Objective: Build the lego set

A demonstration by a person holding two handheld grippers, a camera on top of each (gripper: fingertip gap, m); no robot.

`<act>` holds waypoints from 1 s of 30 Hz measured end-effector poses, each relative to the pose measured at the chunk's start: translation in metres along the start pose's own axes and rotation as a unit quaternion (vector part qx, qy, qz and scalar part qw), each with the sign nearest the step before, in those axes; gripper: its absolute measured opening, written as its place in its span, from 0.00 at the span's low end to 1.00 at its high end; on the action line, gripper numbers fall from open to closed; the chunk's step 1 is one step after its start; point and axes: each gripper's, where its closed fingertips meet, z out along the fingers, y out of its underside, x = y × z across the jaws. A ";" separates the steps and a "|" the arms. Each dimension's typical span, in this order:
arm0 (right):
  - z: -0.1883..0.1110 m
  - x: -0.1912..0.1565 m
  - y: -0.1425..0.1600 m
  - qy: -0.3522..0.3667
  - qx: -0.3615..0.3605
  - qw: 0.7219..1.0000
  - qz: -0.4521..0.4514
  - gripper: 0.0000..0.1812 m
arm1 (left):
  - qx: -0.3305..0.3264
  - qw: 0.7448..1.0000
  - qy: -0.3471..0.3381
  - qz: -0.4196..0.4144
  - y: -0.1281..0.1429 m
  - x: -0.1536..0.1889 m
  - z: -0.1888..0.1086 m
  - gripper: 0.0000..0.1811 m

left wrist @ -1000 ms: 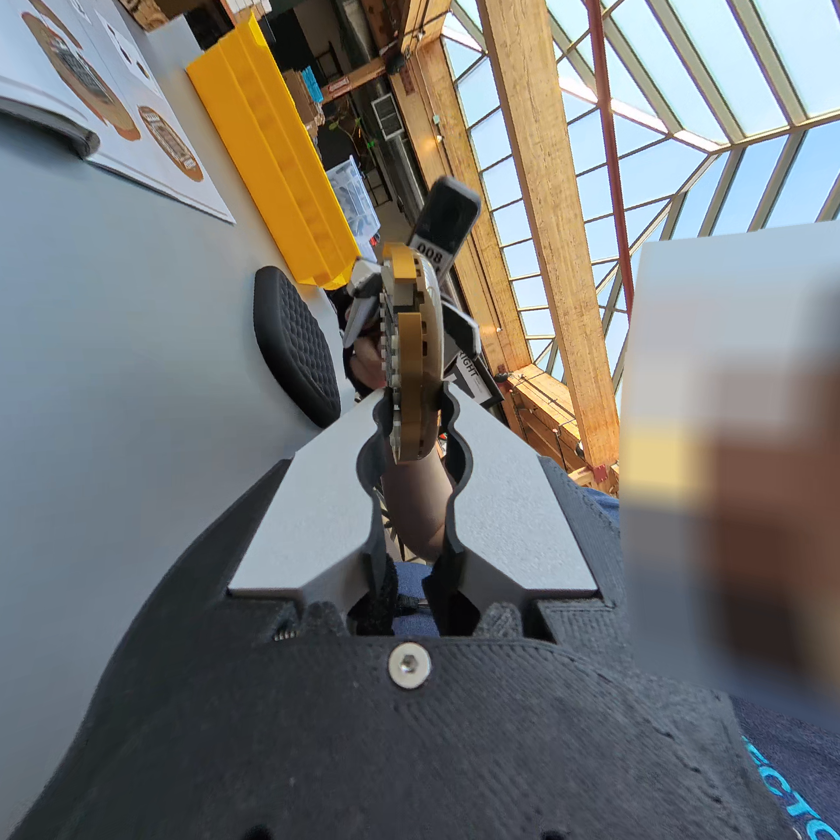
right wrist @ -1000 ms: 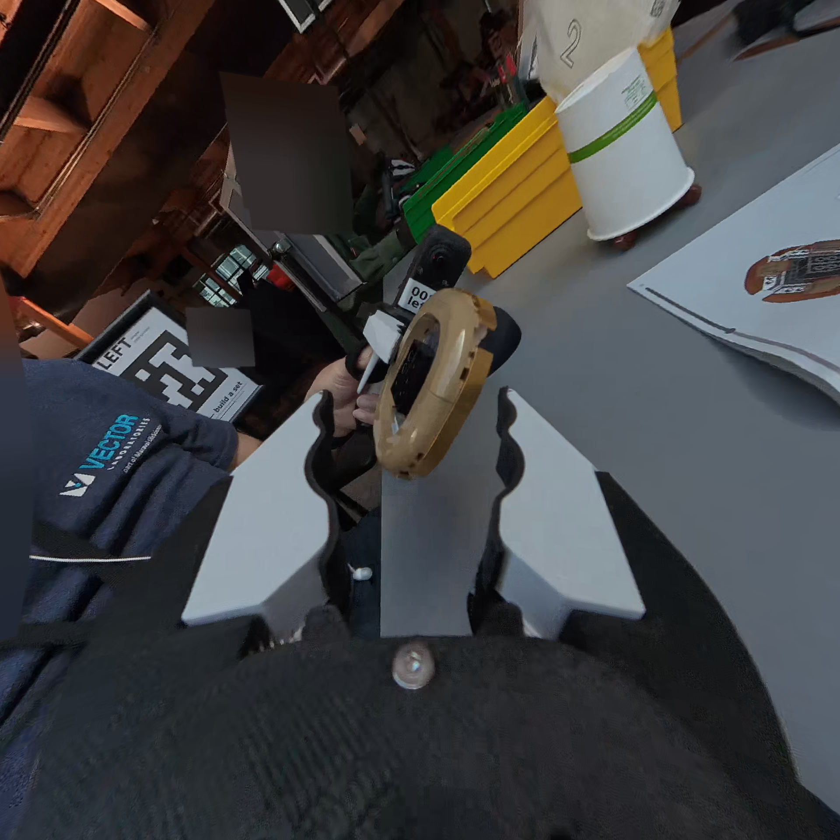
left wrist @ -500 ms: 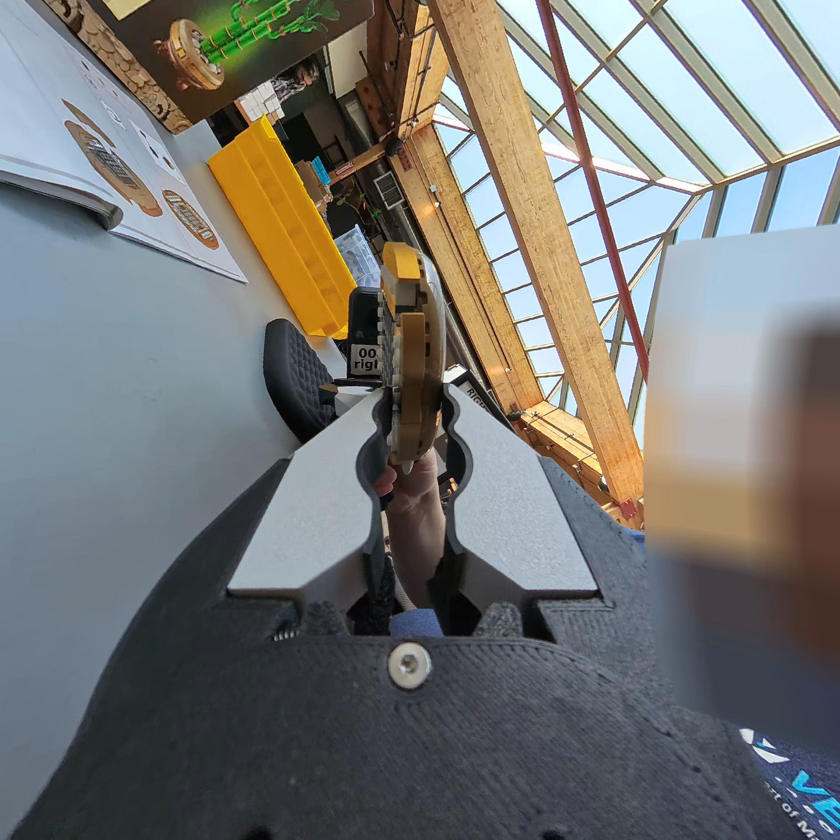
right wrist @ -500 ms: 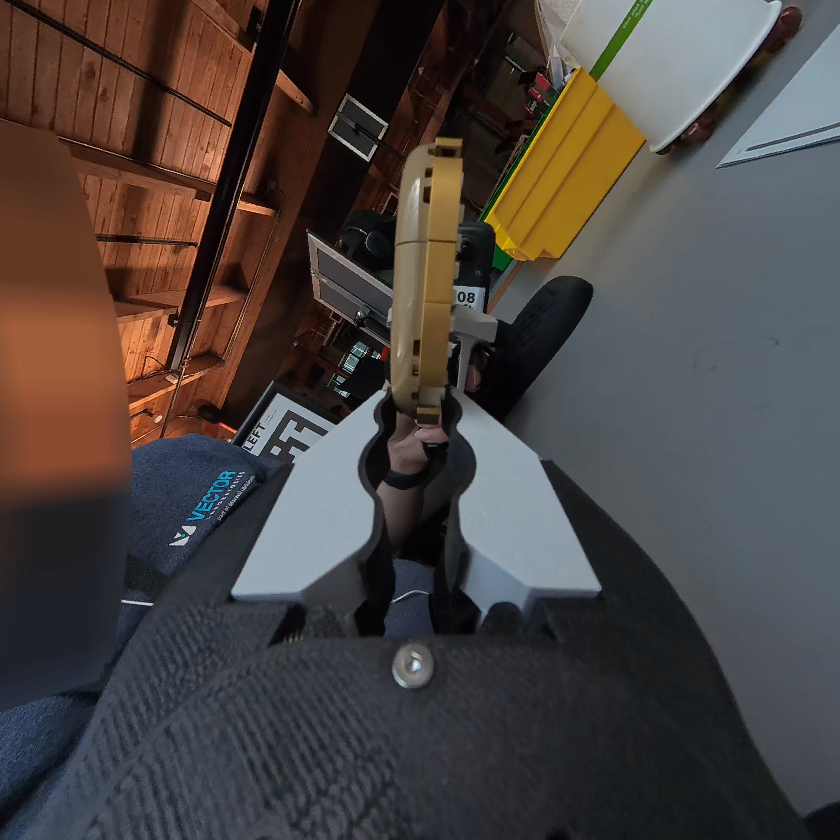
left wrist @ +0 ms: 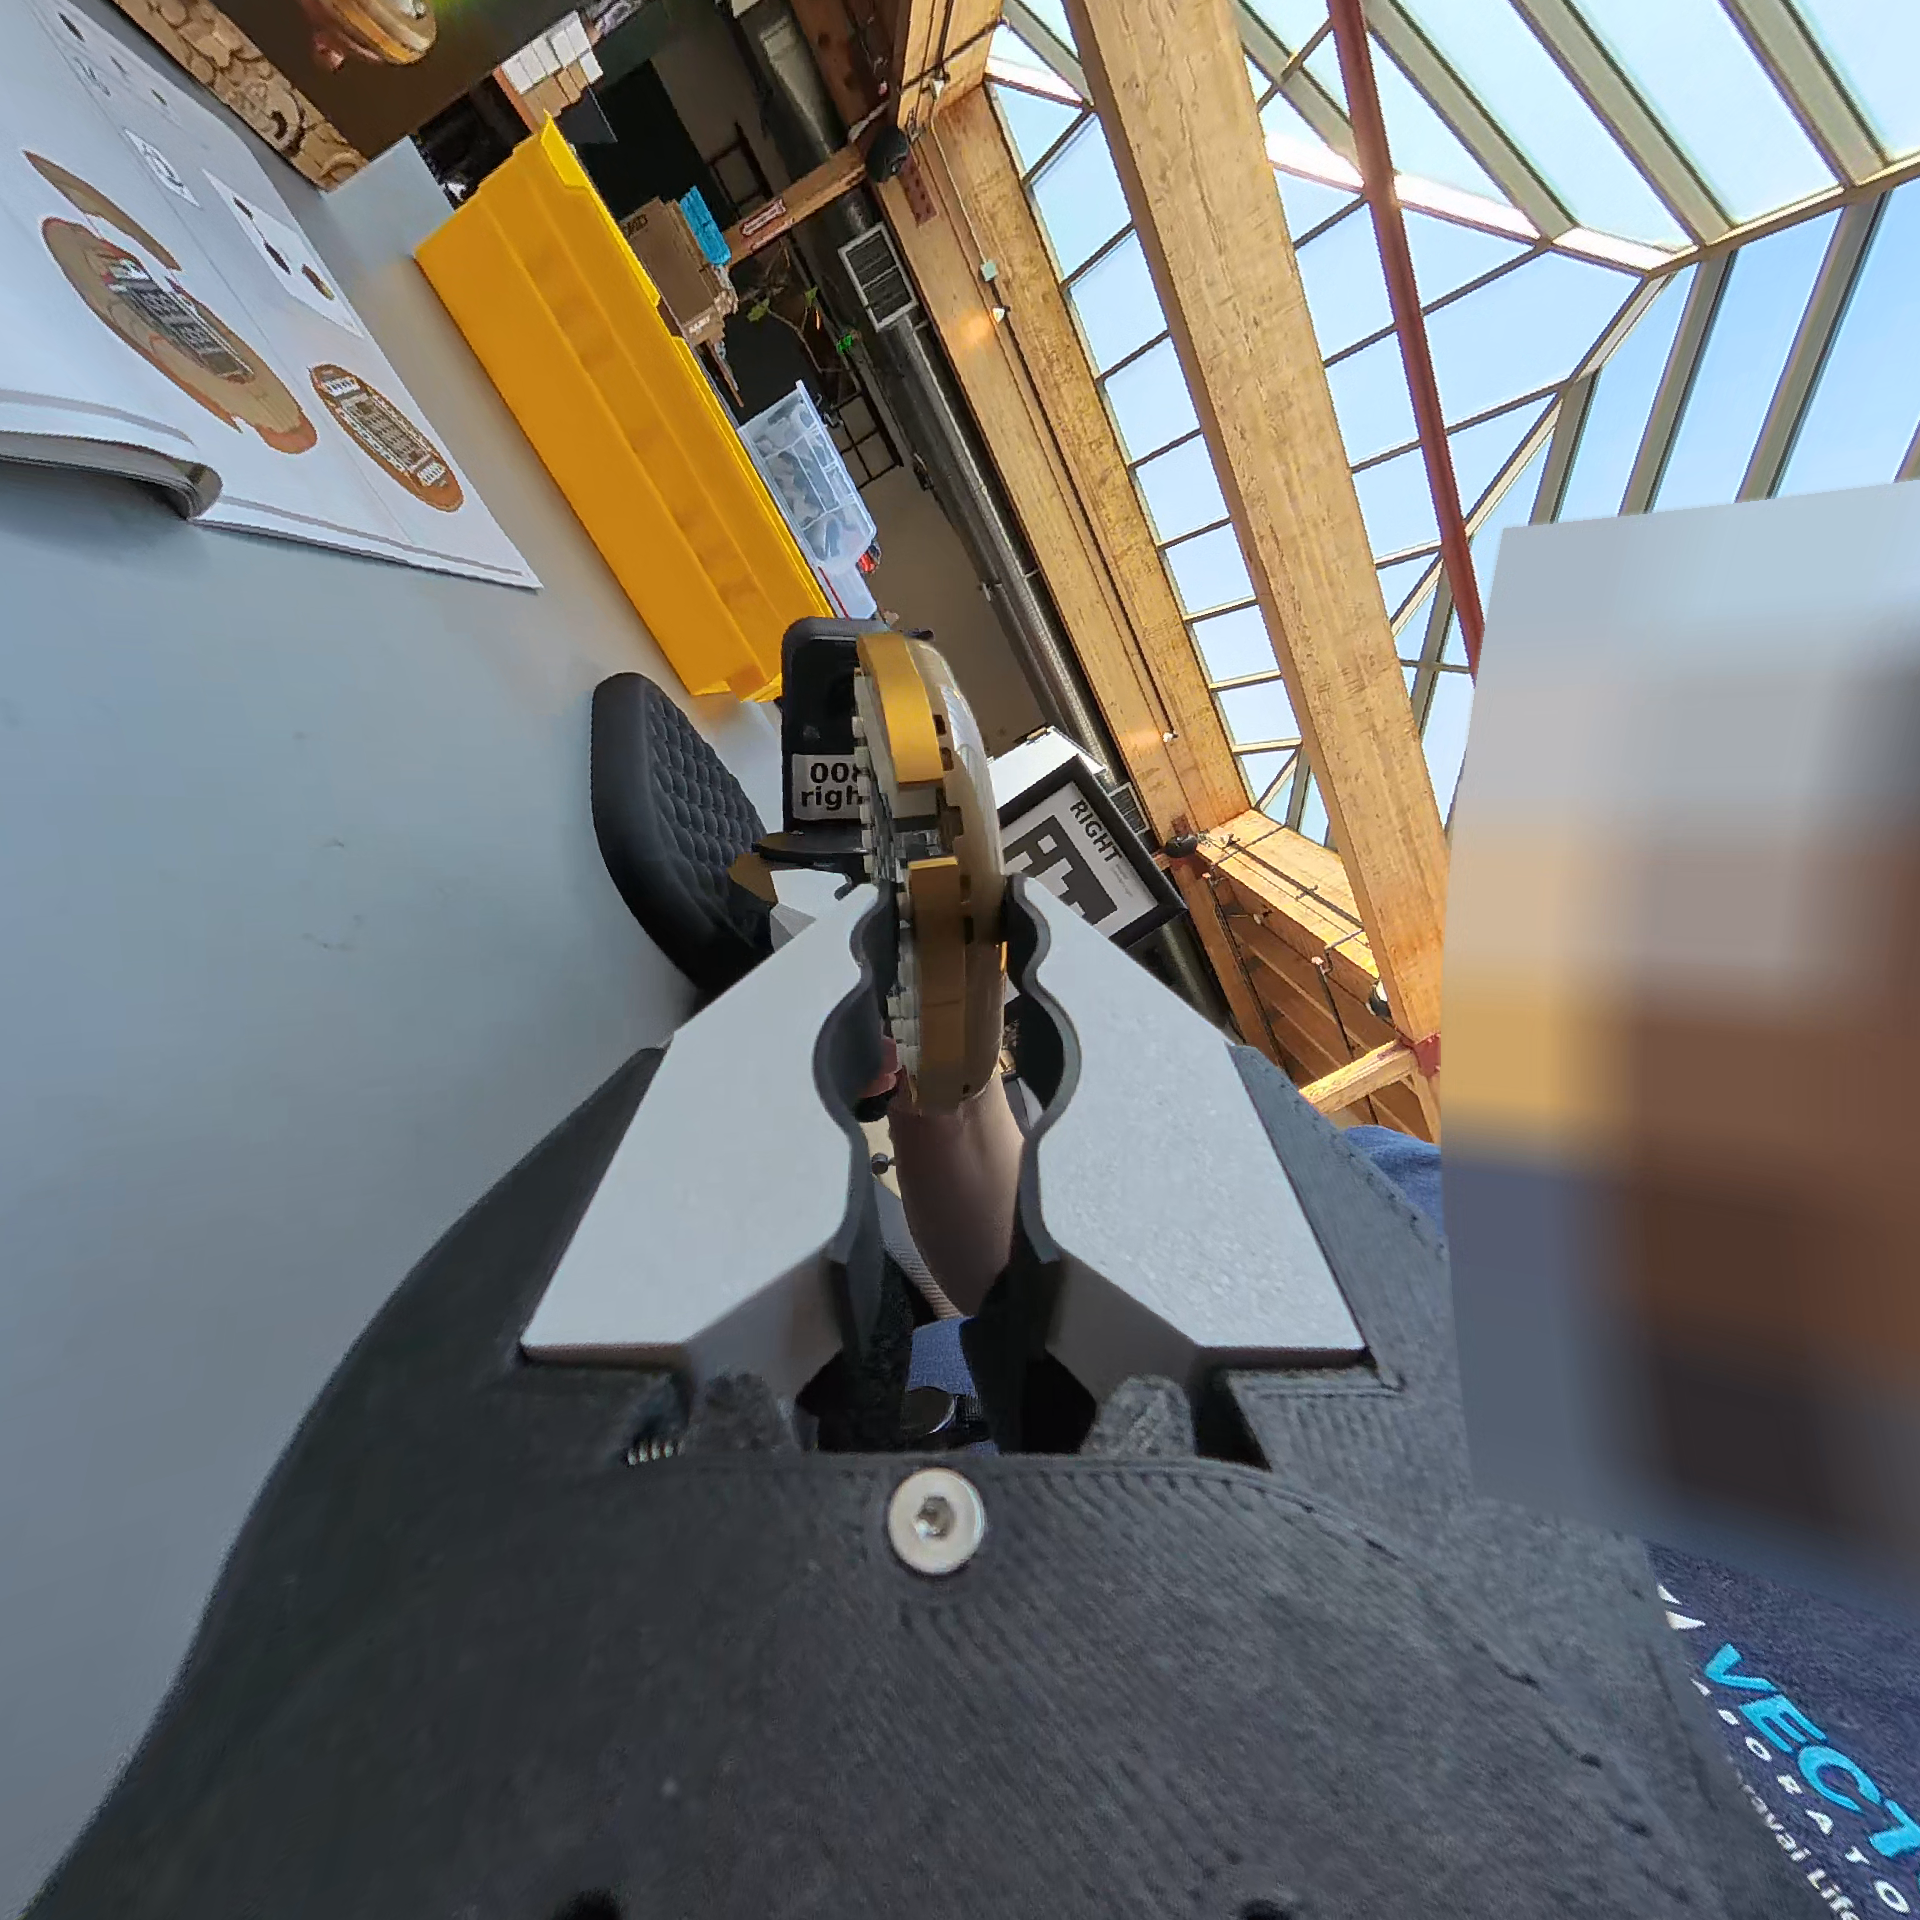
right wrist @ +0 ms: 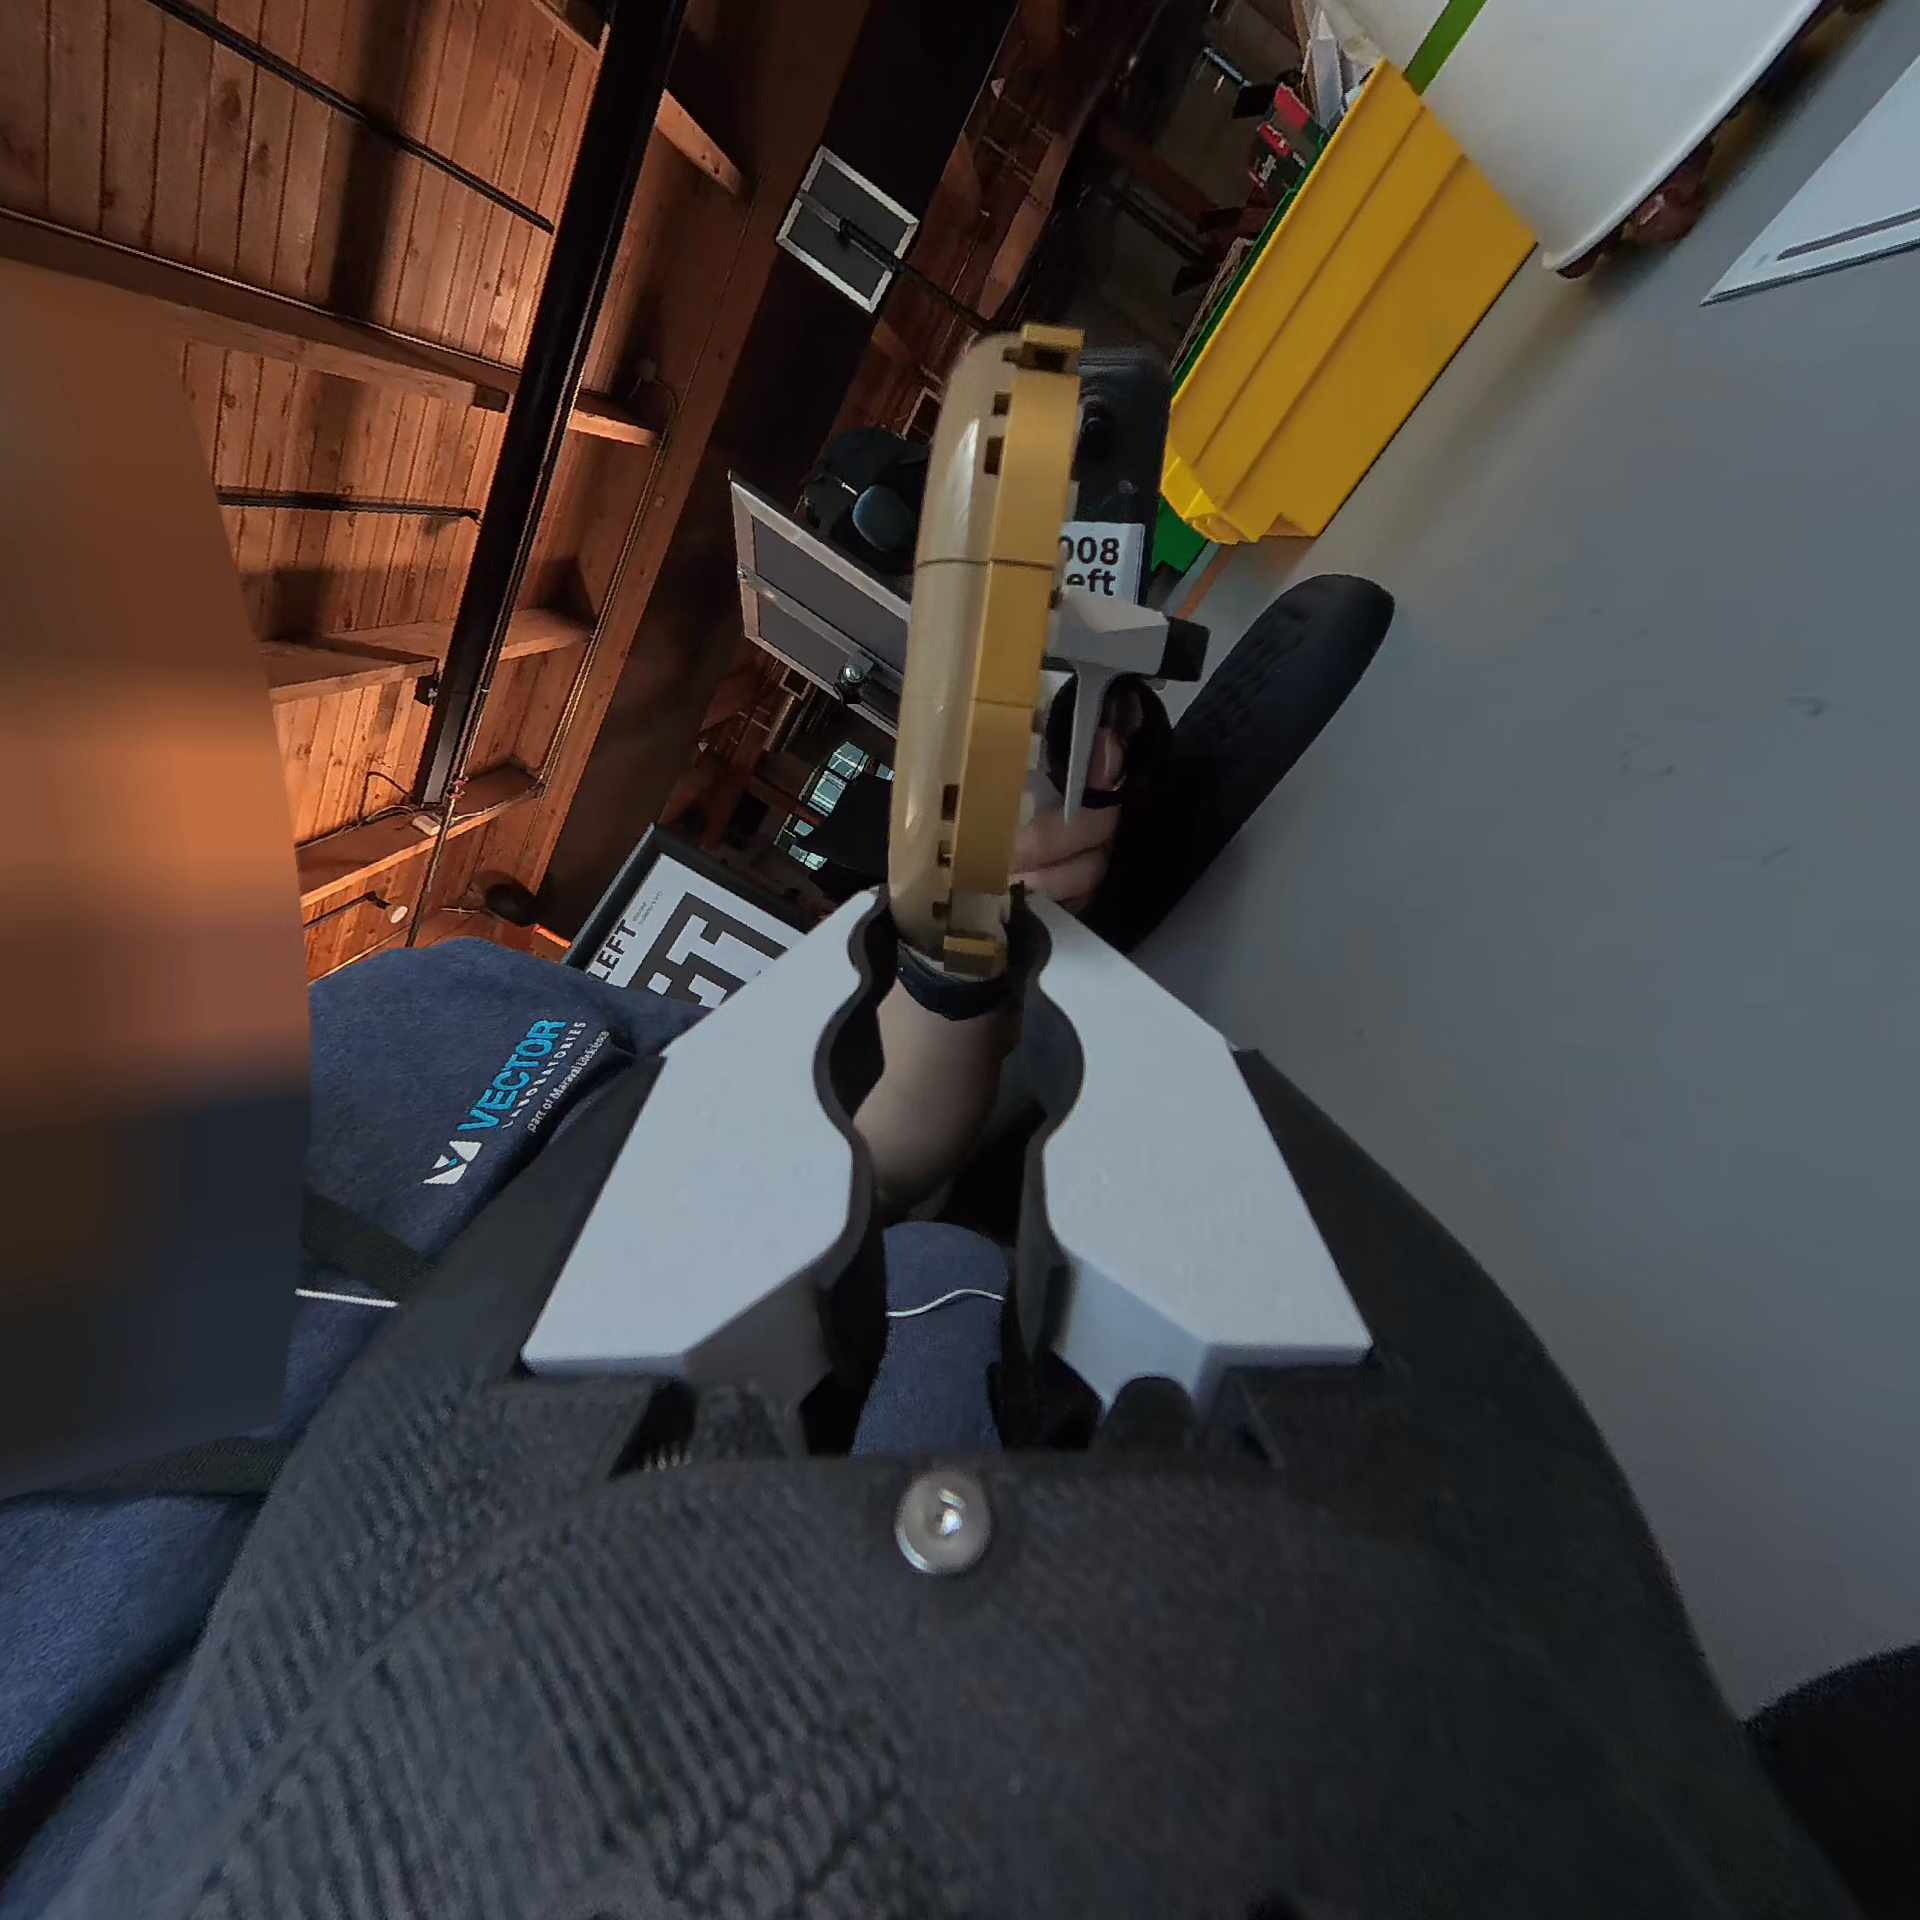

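Observation:
A round tan and gold lego disc (left wrist: 935, 831) is held edge-on above the grey table (left wrist: 260, 935). My left gripper (left wrist: 945, 925) is shut on its near rim. Studs show on the disc's left face in this view. The right gripper's body (left wrist: 821, 727) shows behind the disc. In the right wrist view the same disc (right wrist: 982, 644) stands edge-on, and my right gripper (right wrist: 956, 925) is shut on its lower rim. The left gripper's body (right wrist: 1101, 623) shows behind it. The two grippers hold the disc from opposite sides.
An open instruction booklet (left wrist: 208, 343), a yellow bin (left wrist: 623, 416) and a black round pad (left wrist: 675, 821) lie on the table. The right wrist view shows the yellow bin (right wrist: 1340, 301), a white paper cup (right wrist: 1621, 104) and the pad (right wrist: 1247, 727). A person's forearm is below the disc. The gap from one gripper's tips to the other's is roughly 6 cm.
A second ago my right gripper was open beside the disc; it has closed on the rim. The disc has turned edge-on to that view. My left gripper has kept its hold.

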 end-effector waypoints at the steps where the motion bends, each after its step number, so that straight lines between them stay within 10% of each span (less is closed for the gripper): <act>1: -0.002 -0.002 -0.004 -0.003 0.009 1.000 -0.002 0.17 | 0.002 1.000 0.005 -0.005 0.001 0.000 0.001 0.10; 18: -0.010 -0.004 -0.013 0.019 -0.013 0.999 -0.023 0.11 | -0.007 1.000 -0.002 -0.002 -0.003 0.003 0.009 0.10; 21: -0.012 0.000 -0.028 0.017 -0.003 1.000 0.005 0.28 | -0.015 1.000 0.004 -0.020 0.001 0.000 0.013 0.10; 30: -0.004 0.013 -0.030 0.022 -0.056 0.998 0.020 0.10 | -0.023 0.999 -0.023 -0.037 0.008 -0.016 0.010 0.10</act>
